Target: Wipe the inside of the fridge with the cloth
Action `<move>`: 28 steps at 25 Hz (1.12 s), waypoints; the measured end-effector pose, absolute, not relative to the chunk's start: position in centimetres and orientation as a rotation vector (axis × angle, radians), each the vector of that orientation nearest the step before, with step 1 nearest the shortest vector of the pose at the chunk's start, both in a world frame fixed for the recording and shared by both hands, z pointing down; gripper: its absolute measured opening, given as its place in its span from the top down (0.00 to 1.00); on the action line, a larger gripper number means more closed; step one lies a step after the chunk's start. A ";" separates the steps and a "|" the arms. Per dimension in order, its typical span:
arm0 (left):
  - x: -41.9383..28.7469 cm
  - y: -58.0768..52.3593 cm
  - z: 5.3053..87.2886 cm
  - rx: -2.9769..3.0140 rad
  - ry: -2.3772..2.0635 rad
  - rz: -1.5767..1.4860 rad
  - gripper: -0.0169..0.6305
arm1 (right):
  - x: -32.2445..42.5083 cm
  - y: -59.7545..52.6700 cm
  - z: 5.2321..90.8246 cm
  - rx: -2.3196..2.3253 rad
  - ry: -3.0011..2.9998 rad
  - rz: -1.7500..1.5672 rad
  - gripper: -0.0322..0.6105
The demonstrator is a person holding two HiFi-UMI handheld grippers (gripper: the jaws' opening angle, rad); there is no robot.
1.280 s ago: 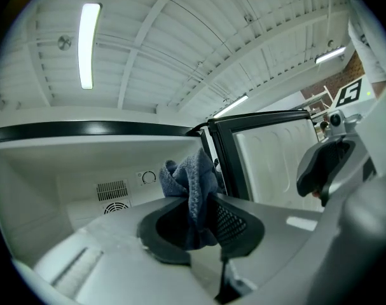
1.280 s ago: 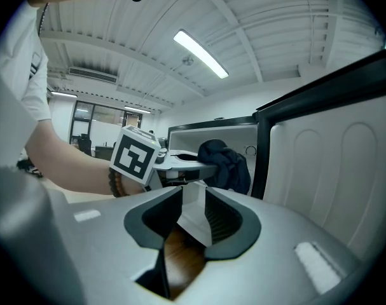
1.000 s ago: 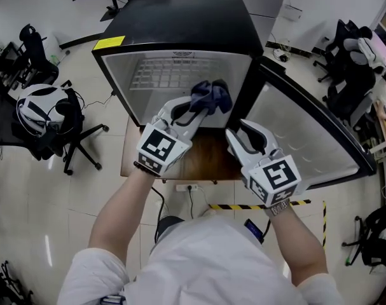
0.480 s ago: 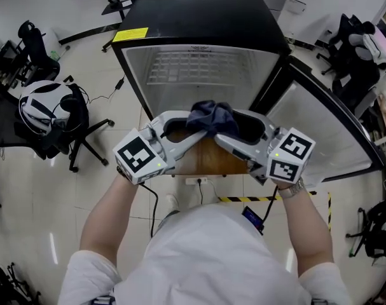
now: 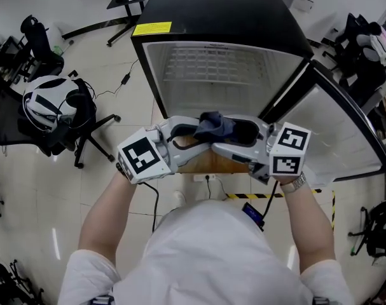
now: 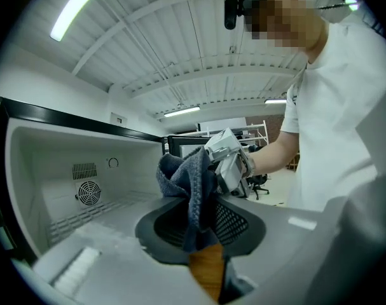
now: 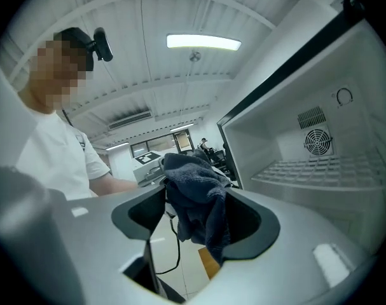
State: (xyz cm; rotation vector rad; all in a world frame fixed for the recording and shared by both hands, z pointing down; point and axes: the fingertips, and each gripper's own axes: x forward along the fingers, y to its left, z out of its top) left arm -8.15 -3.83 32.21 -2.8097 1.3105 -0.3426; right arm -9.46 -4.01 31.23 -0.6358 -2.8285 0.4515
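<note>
A dark blue cloth (image 5: 215, 124) hangs between my two grippers in front of the open black fridge (image 5: 218, 14). My left gripper (image 5: 204, 132) points right and pinches the cloth (image 6: 189, 189), though its jaws have just been opening a little. Facing it from the right, my right gripper (image 5: 218, 133) has just been opening and now stands wide, with the cloth (image 7: 196, 199) draped between its jaws and not pressed. The fridge's white inside with its wire shelf (image 5: 218, 65) lies just beyond the grippers.
The fridge door (image 5: 336, 129) stands open to the right. The fridge sits on a low wooden stand (image 5: 205, 164). Office chairs (image 5: 49, 110) crowd the left, and more chairs (image 5: 364, 56) the right. A power strip (image 5: 206, 178) and striped tape (image 5: 243, 197) lie on the floor.
Both grippers swung inward to face each other. The right one came in from the right, opened wide and now surrounds the cloth that the left one carries.
</note>
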 end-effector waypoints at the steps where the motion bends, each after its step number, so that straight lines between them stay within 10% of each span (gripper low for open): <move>1: -8.3 -3.6 32.4 -2.808 1.303 -0.369 0.84 | -9.6 -3.8 31.5 -0.652 -2.815 0.473 0.51; 28: -26.4 -3.6 39.8 -2.536 2.102 -0.382 0.67 | -20.9 -7.8 43.6 -0.095 -2.863 0.199 0.74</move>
